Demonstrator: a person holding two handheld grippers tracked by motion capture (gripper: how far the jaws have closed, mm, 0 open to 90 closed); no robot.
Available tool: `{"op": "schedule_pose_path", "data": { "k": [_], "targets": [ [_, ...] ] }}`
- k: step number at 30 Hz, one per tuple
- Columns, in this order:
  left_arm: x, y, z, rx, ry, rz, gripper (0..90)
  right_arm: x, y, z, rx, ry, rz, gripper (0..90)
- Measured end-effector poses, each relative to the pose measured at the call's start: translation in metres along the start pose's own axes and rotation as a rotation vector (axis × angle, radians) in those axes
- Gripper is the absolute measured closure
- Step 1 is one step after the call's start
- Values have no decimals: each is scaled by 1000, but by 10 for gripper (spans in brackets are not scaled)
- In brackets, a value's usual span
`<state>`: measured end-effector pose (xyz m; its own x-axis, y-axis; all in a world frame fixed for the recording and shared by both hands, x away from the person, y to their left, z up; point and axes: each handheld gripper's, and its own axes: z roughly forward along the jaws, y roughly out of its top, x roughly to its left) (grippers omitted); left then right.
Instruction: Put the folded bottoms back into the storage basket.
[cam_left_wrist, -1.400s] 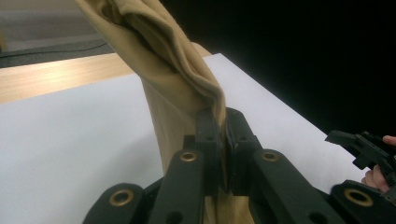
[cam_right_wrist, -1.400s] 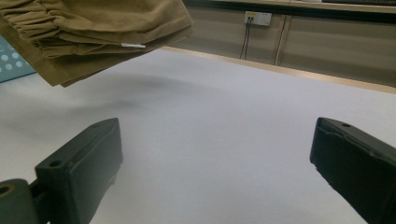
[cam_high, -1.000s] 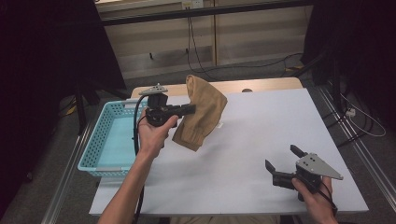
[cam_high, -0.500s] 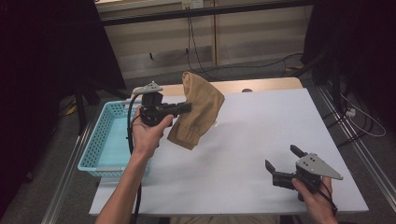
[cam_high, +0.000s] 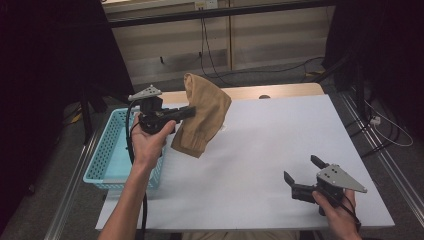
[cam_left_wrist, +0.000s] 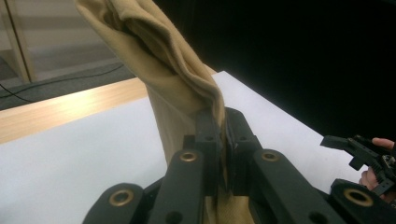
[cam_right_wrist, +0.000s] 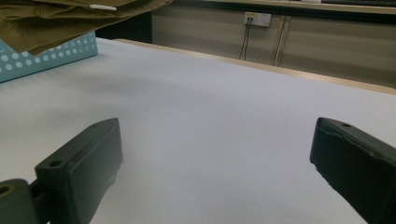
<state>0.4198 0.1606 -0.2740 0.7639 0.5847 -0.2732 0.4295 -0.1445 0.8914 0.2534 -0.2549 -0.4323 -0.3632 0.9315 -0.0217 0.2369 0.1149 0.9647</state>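
One broad white table (cam_high: 260, 150) carries the work, with a perforated turquoise plastic basket (cam_high: 107, 155) at its left edge — likely where the load is headed. Next in size, the tan folded cloth garment (cam_high: 202, 117) hangs in the air between table and basket, pinched in the clenched jaws of the left gripper (cam_left_wrist: 223, 140) so it can be carried clear of the surface. Smaller still, the right gripper (cam_high: 300, 175) idles low near the front right corner, jaws spread and empty — no brand, label or writing is legible anywhere.

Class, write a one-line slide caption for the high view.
Left gripper lifts a tan cloth beside the blue basket; right gripper rests open.
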Motion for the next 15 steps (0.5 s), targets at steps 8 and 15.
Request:
{"op": "schedule_pose_path", "data": {
  "k": [8, 15],
  "targets": [
    [3, 3, -13, -23, 17, -11, 863, 0, 0, 0, 0, -1, 0, 21],
    [8, 5, -26, -43, 33, -19, 862, 0, 0, 0, -2, -1, 1, 21]
  ]
}}
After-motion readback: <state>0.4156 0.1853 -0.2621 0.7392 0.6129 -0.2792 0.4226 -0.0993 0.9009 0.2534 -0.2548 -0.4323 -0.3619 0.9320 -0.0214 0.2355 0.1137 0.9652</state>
